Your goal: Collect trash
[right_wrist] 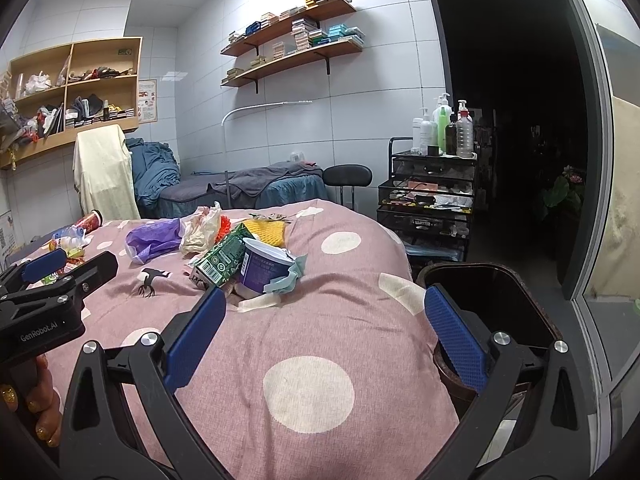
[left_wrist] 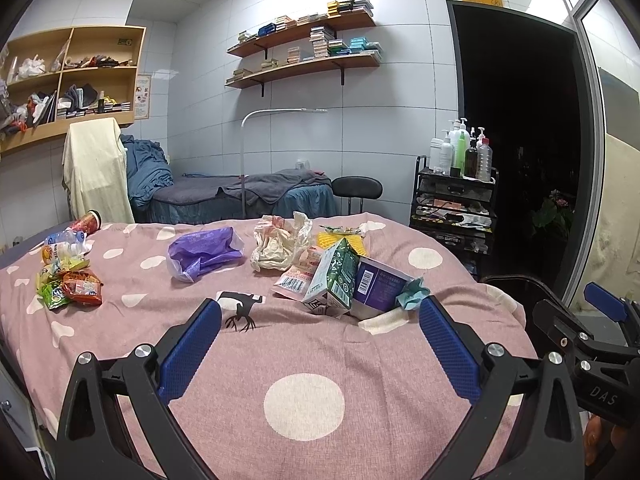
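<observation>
left gripper [left_wrist: 320, 320]: spread wide, empty, low over pink cover [left_wrist: 304, 400]
right gripper [right_wrist: 322, 312]: spread, empty, straddling cover edge
trash pile [left_wrist: 336, 272]: 12 o'clock, just ahead
bin [right_wrist: 492, 304]: 2 o'clock, open

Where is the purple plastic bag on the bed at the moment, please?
In both views the purple plastic bag lies on the pink bedspread, directly left of the crumpled white paper and beyond the open left gripper.
</observation>
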`<control>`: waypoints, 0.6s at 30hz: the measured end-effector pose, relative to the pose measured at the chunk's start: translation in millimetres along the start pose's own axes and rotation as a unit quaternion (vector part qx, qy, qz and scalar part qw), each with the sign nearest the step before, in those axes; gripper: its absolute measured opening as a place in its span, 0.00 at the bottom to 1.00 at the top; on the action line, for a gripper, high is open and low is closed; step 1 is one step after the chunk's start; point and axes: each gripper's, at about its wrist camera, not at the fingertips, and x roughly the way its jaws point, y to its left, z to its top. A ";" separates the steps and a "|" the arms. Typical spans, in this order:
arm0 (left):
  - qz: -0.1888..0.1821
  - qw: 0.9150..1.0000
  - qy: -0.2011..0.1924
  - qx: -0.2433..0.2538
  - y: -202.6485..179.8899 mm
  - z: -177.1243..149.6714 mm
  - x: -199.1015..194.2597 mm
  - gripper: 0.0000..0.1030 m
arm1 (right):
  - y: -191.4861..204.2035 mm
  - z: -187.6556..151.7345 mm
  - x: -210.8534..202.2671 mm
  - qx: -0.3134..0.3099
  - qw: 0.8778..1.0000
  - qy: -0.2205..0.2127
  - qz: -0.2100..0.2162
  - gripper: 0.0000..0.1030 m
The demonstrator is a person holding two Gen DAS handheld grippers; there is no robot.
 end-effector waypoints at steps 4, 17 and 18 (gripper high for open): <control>0.001 1.000 0.001 -0.001 0.6 -0.8 0.2 0.95 | 0.6 -1.5 0.2 0.001 1.000 0.002 0.000 0.96; 0.000 1.000 0.002 -0.001 1.5 -2.3 0.2 0.95 | 0.5 -3.3 -0.6 0.001 1.000 0.004 0.001 0.96; 0.000 1.000 0.002 0.000 1.2 -2.0 0.4 0.95 | 0.1 -2.7 -0.1 0.001 1.000 0.004 0.001 0.96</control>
